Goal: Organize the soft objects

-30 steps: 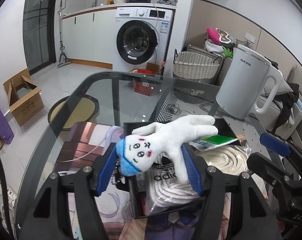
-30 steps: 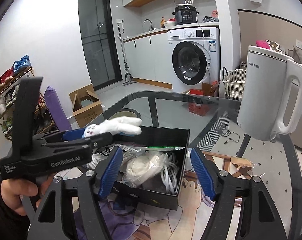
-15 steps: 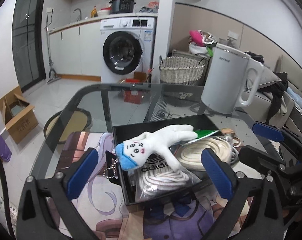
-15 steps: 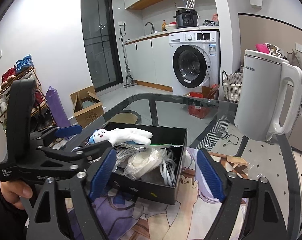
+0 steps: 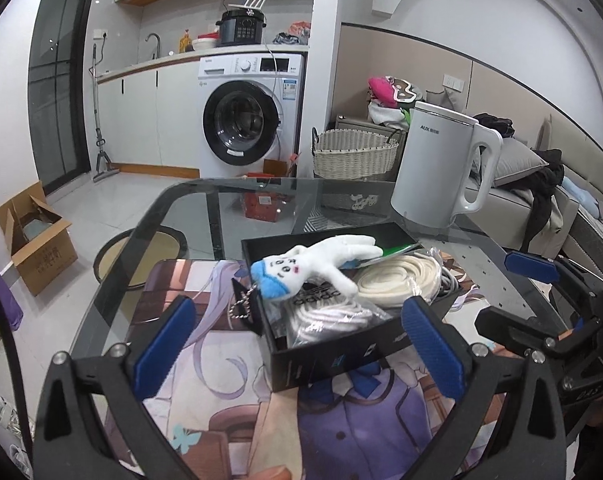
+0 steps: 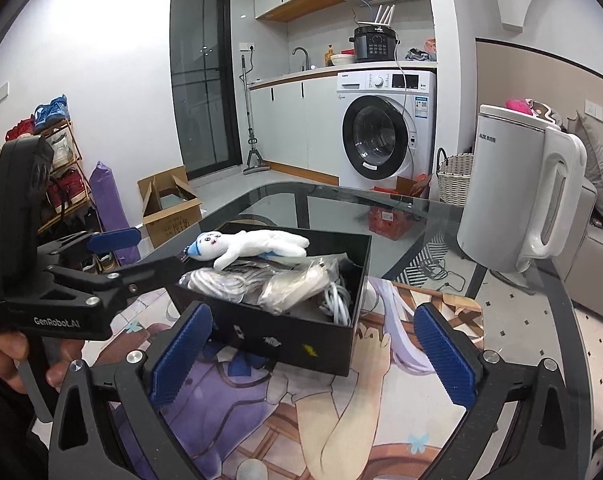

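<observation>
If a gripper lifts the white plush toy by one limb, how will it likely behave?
The white plush toy looks stuffed and soft, so it would probably droop and feel light. Its keychain already hangs over the black box edge, so it may swing or snag.

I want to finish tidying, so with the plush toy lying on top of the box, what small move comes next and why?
Probably nudge the plush toy deeper into the black box: its head and keychain overhang the rim, and both hand-held grippers are free.

Glass table [image 5: 205,216], dark rim. On it: printed anime mat [image 5: 229,392]; white kettle [image 5: 441,168] at far right. Black box [image 6: 301,344] sits on mat.
</observation>
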`<state>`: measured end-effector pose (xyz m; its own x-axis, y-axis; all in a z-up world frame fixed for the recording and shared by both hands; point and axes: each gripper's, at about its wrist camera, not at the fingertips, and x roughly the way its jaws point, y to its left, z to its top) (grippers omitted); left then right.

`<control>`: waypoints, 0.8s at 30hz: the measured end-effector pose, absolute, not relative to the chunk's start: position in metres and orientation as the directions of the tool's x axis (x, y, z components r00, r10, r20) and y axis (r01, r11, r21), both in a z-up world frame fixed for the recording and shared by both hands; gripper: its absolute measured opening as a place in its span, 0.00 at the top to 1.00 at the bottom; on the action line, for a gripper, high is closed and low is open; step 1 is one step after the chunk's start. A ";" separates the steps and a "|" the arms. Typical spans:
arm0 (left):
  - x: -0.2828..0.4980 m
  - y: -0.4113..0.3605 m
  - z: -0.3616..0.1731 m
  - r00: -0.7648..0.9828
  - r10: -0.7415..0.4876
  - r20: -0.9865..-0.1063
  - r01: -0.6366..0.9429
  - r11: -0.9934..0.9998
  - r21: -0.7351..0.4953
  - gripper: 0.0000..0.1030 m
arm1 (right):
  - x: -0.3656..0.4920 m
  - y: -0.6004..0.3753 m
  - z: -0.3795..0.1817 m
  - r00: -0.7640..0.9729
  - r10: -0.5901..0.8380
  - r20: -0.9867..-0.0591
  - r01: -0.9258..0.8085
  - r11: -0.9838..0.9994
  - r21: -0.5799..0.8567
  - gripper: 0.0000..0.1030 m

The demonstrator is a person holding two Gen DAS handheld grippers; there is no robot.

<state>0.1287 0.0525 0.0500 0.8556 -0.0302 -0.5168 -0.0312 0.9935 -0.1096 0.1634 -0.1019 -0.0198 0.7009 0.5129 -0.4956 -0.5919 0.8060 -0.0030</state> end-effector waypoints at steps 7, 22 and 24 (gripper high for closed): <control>0.111 0.056 0.037 0.871 -0.022 -0.490 -0.034 0.994 -0.105 0.00 | 0.149 -0.101 -0.032 0.726 0.501 -0.471 -0.583 0.811 -0.036 0.01; 0.112 0.045 0.015 0.874 -0.017 -0.485 -0.028 0.996 -0.087 0.00 | 0.149 -0.101 -0.048 0.737 0.504 -0.450 -0.577 0.816 -0.031 0.01; 0.111 0.045 0.015 0.877 -0.018 -0.480 -0.029 0.996 -0.090 0.00 | 0.149 -0.102 -0.048 0.743 0.500 -0.445 -0.572 0.819 -0.033 0.00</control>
<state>0.1114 0.0450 0.0152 0.8769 -0.0180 -0.4803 -0.0287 0.9956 -0.0897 0.1485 -0.1019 -0.0484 0.7425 0.5004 -0.4452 -0.5722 0.8194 -0.0335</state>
